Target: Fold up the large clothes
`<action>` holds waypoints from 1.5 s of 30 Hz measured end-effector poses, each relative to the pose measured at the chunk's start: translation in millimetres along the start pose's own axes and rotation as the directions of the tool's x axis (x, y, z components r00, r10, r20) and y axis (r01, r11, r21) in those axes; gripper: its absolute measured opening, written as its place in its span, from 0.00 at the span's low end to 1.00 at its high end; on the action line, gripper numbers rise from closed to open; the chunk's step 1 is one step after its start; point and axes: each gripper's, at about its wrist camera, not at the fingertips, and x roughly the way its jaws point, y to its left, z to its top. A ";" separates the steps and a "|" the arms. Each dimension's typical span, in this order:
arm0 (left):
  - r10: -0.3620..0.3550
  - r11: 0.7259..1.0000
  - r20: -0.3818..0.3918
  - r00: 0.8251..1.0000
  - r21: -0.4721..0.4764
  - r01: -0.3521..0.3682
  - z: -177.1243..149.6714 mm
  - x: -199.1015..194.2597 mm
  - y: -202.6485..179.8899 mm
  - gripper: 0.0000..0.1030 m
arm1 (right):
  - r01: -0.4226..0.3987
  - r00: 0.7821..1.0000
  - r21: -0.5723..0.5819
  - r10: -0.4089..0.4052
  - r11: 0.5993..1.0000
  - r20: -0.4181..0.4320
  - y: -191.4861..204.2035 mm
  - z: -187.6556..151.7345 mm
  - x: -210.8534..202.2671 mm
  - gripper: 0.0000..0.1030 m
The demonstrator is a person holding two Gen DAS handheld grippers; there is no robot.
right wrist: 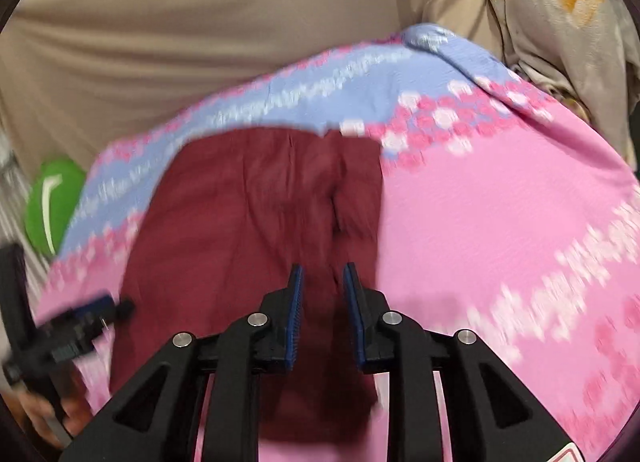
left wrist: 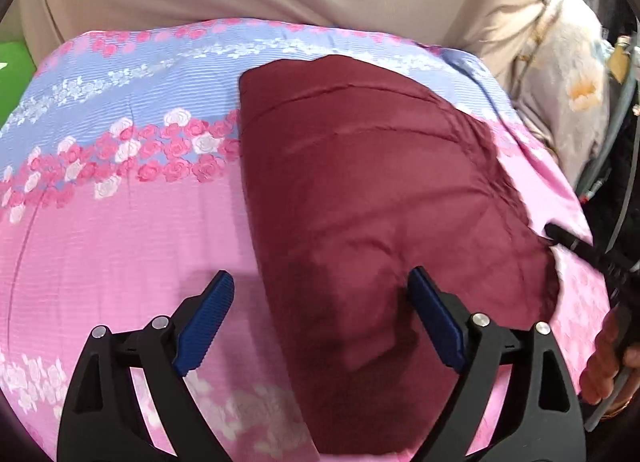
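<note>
Blurring right view, maroon garment [right wrist: 256, 198] cropped.

text: none readable | labels: none | numbers: none

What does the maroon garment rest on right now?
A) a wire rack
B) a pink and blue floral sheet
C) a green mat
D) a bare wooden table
B: the maroon garment lies flat on the pink and blue floral sheet, which shows around it in both wrist views.
</note>
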 end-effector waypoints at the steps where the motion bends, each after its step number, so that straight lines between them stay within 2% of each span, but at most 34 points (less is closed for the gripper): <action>1: -0.022 1.000 -0.005 1.000 0.002 0.022 -3.6 -3.3 -2.2 0.84 | -0.002 1.000 -0.011 0.002 1.000 -0.012 0.9 -7.8 -2.9 0.22; 2: -0.039 0.999 -0.009 0.999 0.008 0.040 -8.2 -5.6 -5.7 0.84 | 0.008 0.999 -0.031 -0.009 1.000 -0.031 3.8 -18.4 -2.9 0.22; 4: -0.029 0.999 -0.028 0.999 0.027 0.030 -15.4 0.6 -14.1 0.84 | 0.058 0.995 -0.065 -0.062 0.996 -0.074 2.9 -33.2 7.0 0.22; 6: -0.021 1.000 -0.054 0.998 0.020 0.022 -20.7 13.5 -16.0 0.86 | 0.073 0.989 -0.069 -0.081 0.995 -0.120 -1.4 -47.8 28.4 0.20; 11: -0.006 1.000 -0.070 0.998 -0.003 0.006 -21.5 18.5 -15.3 0.86 | 0.081 0.987 -0.080 -0.091 0.994 -0.133 0.0 -46.5 26.0 0.22; 12: 0.000 1.000 -0.067 0.998 0.001 0.000 -20.7 16.5 -15.5 0.86 | 0.070 0.989 -0.066 -0.078 0.995 -0.129 -1.3 -43.3 20.6 0.24; 14: 0.003 1.000 -0.063 0.998 0.004 -0.003 -19.4 13.4 -15.9 0.86 | 0.013 0.995 -0.013 -0.014 1.000 -0.094 -7.8 -33.5 6.9 0.43; 16: 0.000 1.000 -0.059 0.998 0.003 0.000 -17.0 11.4 -14.9 0.85 | -0.027 0.998 0.025 0.029 0.999 -0.060 -14.5 -25.4 -0.6 0.58; 17: 0.001 1.000 -0.058 0.998 0.004 -0.001 -15.7 10.4 -15.3 0.85 | -0.043 0.998 0.044 0.045 0.998 -0.049 -18.9 -19.5 -2.0 0.62; 19: 0.005 1.000 -0.052 0.999 0.002 -0.005 -11.6 8.5 -15.9 0.86 | -0.059 0.996 0.056 0.062 0.997 -0.065 -20.9 -12.1 4.4 0.65; 22: 0.015 1.000 -0.038 0.999 0.002 -0.015 -4.7 6.0 -15.8 0.91 | -0.101 0.985 0.085 0.111 0.991 -0.133 -25.6 -4.1 26.3 0.66; 26: 0.003 1.000 -0.031 1.000 -0.015 -0.003 5.8 6.3 -9.4 0.94 | -0.185 0.955 0.135 0.211 0.973 -0.211 -28.0 -3.6 55.7 0.67; 29: -0.040 0.998 -0.056 0.998 -0.050 0.037 12.2 15.4 5.6 0.94 | -0.233 0.934 0.181 0.272 0.955 -0.232 -29.4 -4.1 70.1 0.71; 33: -0.159 0.981 -0.109 0.981 -0.129 0.145 16.0 35.4 26.1 0.95 | -0.265 0.920 0.211 0.312 0.941 -0.237 -30.9 -5.2 78.2 0.74; 37: -0.227 0.969 -0.118 0.967 -0.125 0.212 17.5 49.3 24.1 0.96 | -0.291 0.908 0.223 0.342 0.930 -0.240 -30.1 -3.6 85.7 0.79; 41: -0.221 0.972 -0.112 0.969 -0.105 0.209 18.9 55.9 16.4 0.96 | -0.320 0.896 0.217 0.369 0.922 -0.246 -31.0 2.5 95.9 0.81; 45: -0.167 0.986 -0.091 0.982 -0.038 0.164 27.2 54.4 1.1 0.95 | -0.340 0.886 0.209 0.387 0.917 -0.254 -24.7 8.9 105.3 0.79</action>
